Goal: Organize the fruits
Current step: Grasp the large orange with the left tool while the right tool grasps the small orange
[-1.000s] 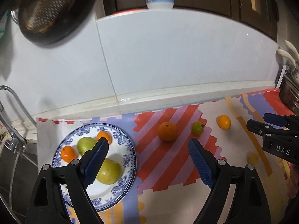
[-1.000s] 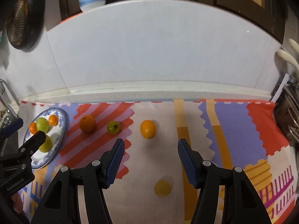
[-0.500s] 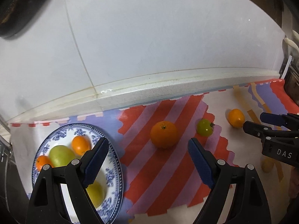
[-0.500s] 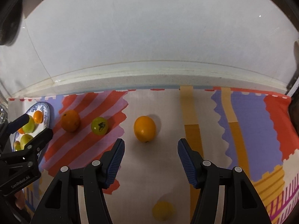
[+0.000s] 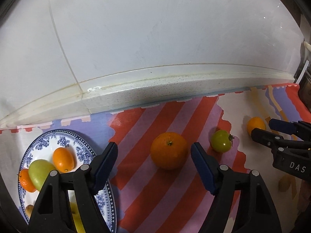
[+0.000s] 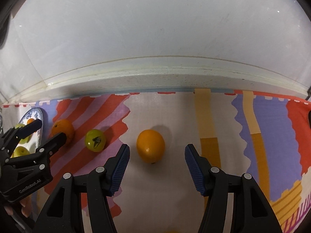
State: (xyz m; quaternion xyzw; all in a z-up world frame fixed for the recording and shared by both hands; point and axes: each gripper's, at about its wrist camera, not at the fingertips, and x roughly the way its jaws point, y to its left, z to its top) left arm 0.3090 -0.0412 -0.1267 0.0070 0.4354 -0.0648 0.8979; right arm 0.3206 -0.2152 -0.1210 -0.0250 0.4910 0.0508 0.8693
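Observation:
My left gripper [image 5: 154, 152] is open and empty, its fingertips level with a large orange [image 5: 168, 150] that lies on the striped mat just right of the gap's middle. A green tomato [image 5: 221, 140] lies to its right. My right gripper [image 6: 156, 153] is open and empty, with a smaller yellow-orange citrus [image 6: 150, 145] between and just beyond its fingertips. The orange [image 6: 63, 129] and tomato [image 6: 95, 140] also show in the right wrist view. A blue-and-white plate [image 5: 81, 147] at the left holds several fruits, among them a green one [image 5: 39, 172] and a small orange one [image 5: 63, 159].
A colourful patterned mat [image 6: 272, 145] covers the counter. A white backsplash ledge [image 5: 155, 89] runs along the back, with a white tiled wall above. A yellow fruit [image 5: 284, 183] lies partly hidden near the right gripper. A dark object [image 5: 305, 93] stands at the far right edge.
Both grippers have moved forward and down toward the mat. The large orange now sits at the left gripper's fingertips and the yellow-orange citrus at the right gripper's. Both stay open.

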